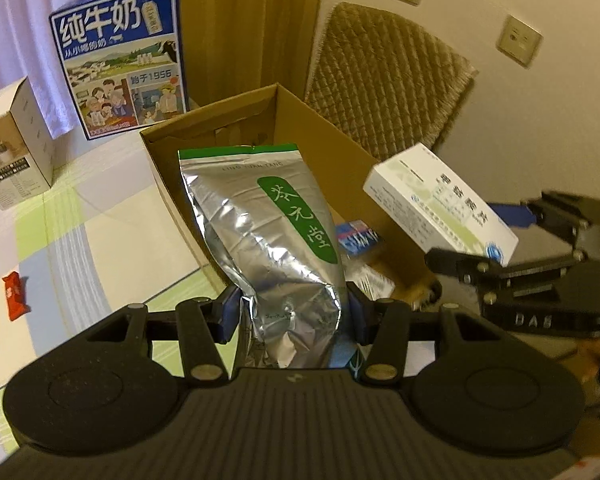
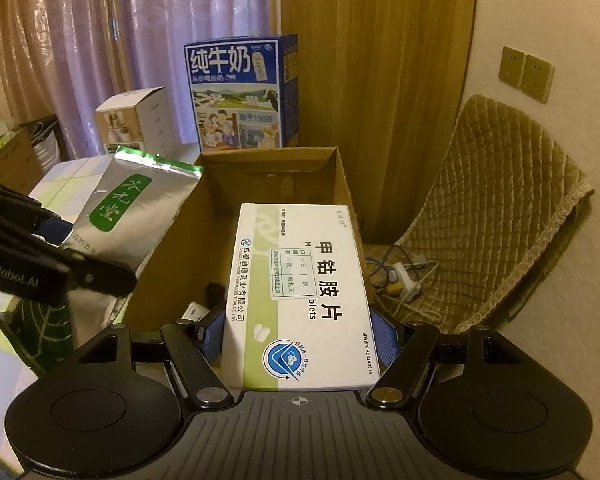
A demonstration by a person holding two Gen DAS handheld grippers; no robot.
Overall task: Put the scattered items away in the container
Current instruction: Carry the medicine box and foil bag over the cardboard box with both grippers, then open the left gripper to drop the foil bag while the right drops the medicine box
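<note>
My left gripper (image 1: 292, 312) is shut on a silver foil tea bag (image 1: 268, 232) with a green label, held upright over the near edge of the open cardboard box (image 1: 320, 128). My right gripper (image 2: 296, 332) is shut on a white and green medicine box (image 2: 300, 300), held over the cardboard box (image 2: 268, 168). The medicine box also shows in the left wrist view (image 1: 440, 204), above the box's right side. The tea bag shows in the right wrist view (image 2: 132, 208) at the box's left wall. A blue packet (image 1: 358, 236) and other small items lie inside the box.
A red snack packet (image 1: 15, 295) lies on the checked tablecloth at the left. A blue milk carton box (image 1: 120, 60) and a white product box (image 1: 16, 140) stand behind. A quilted chair (image 2: 492, 208) with cables on its seat stands to the right.
</note>
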